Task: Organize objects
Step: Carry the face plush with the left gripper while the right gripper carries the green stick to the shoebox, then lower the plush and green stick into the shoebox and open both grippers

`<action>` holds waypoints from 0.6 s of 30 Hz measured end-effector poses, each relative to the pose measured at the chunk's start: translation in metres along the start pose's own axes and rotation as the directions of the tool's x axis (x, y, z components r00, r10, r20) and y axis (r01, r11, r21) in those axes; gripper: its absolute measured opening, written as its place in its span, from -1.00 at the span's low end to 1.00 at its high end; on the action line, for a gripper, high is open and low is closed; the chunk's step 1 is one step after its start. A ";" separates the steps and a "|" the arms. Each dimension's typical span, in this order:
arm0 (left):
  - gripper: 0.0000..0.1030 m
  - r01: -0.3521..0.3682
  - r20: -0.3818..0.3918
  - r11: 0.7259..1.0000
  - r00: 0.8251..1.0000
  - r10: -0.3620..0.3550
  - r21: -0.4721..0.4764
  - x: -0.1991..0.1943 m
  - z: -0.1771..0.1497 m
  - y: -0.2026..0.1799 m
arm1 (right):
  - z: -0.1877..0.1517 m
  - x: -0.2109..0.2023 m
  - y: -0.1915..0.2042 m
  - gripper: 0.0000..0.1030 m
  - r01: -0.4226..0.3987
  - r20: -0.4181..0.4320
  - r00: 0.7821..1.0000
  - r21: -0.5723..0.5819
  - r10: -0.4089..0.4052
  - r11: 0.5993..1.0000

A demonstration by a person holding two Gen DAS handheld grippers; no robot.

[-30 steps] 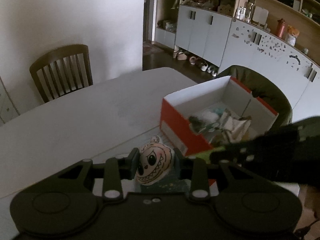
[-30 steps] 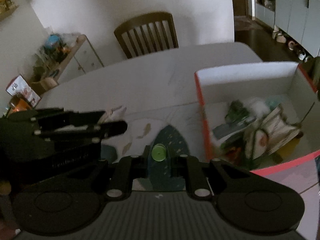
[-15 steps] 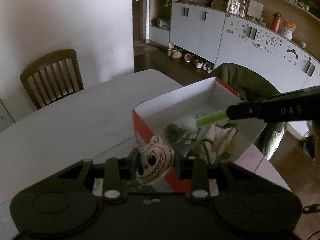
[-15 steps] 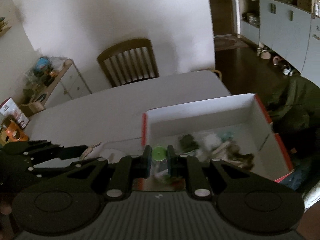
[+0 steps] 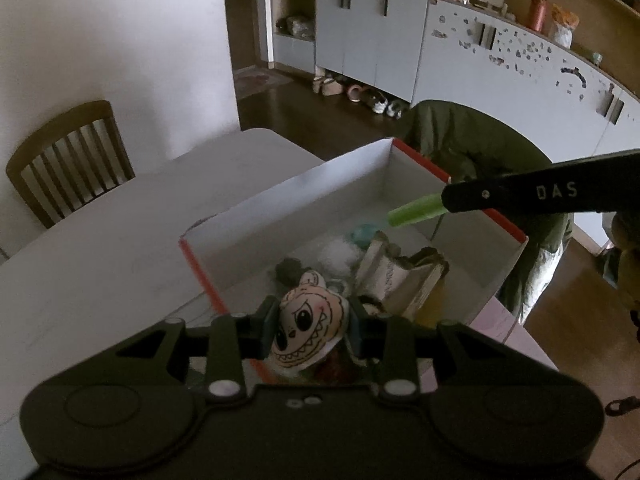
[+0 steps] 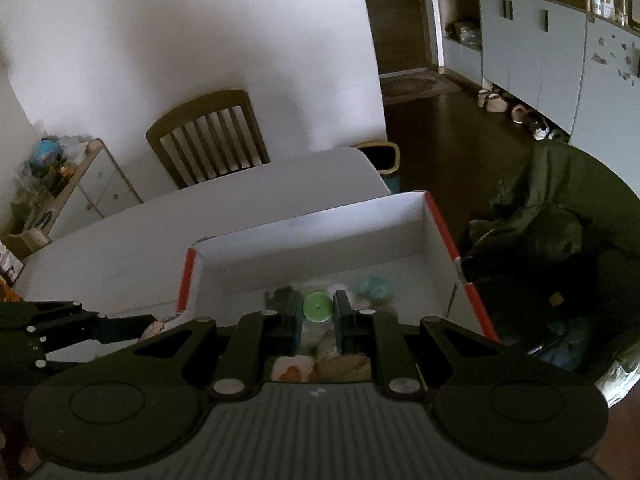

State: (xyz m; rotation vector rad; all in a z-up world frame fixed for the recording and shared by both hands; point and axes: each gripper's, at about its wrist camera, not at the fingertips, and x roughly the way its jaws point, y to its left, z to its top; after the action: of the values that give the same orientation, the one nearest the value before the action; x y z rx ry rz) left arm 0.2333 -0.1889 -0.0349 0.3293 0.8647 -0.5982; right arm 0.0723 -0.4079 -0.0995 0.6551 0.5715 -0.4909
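While some things already lie in the box [image 5: 288,200] on the bench [image 5: 100,248], two are left: the left gripper [image 5: 310,330] fingers pinch a toy face [image 5: 306,330], and the right gripper [image 6: 316,314] fingers pinch a green tube [image 6: 317,306], both above the box.

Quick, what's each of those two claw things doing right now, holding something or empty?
Left gripper: closed on the grinning monster toy, above the box.
Right gripper: closed on the green tube, also above the box.
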 end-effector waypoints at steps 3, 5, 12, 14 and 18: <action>-0.35 0.003 -0.013 1.000 1.000 -0.003 -0.002 0.011 0.007 -0.004 | 0.003 0.007 -0.009 -0.72 -0.002 -0.002 1.000 0.006 0.002 1.000; -0.35 -0.008 -0.014 1.000 1.000 0.008 0.007 0.020 0.011 -0.006 | 0.005 0.013 -0.014 -0.72 0.000 -0.004 1.000 0.009 0.000 1.000; -0.35 -0.033 -0.047 0.999 0.998 0.033 0.007 0.052 0.025 -0.003 | 0.009 0.038 -0.022 -0.72 0.008 -0.020 1.000 0.001 -0.008 1.000; -0.35 -0.036 -0.056 0.999 0.998 0.036 0.005 0.061 0.027 -0.003 | 0.009 0.047 -0.023 -0.72 0.011 -0.030 0.999 0.003 -0.011 1.000; -0.35 -0.054 -0.091 0.999 0.994 0.054 0.002 0.081 0.032 -0.003 | 0.012 0.067 -0.029 -0.72 0.029 -0.046 0.999 -0.014 -0.029 0.999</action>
State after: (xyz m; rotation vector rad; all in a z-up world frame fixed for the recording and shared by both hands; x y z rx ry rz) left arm 0.2918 -0.2358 -0.0792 0.3804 0.9407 -0.5359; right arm 0.1088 -0.4521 -0.1461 0.6473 0.6279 -0.4997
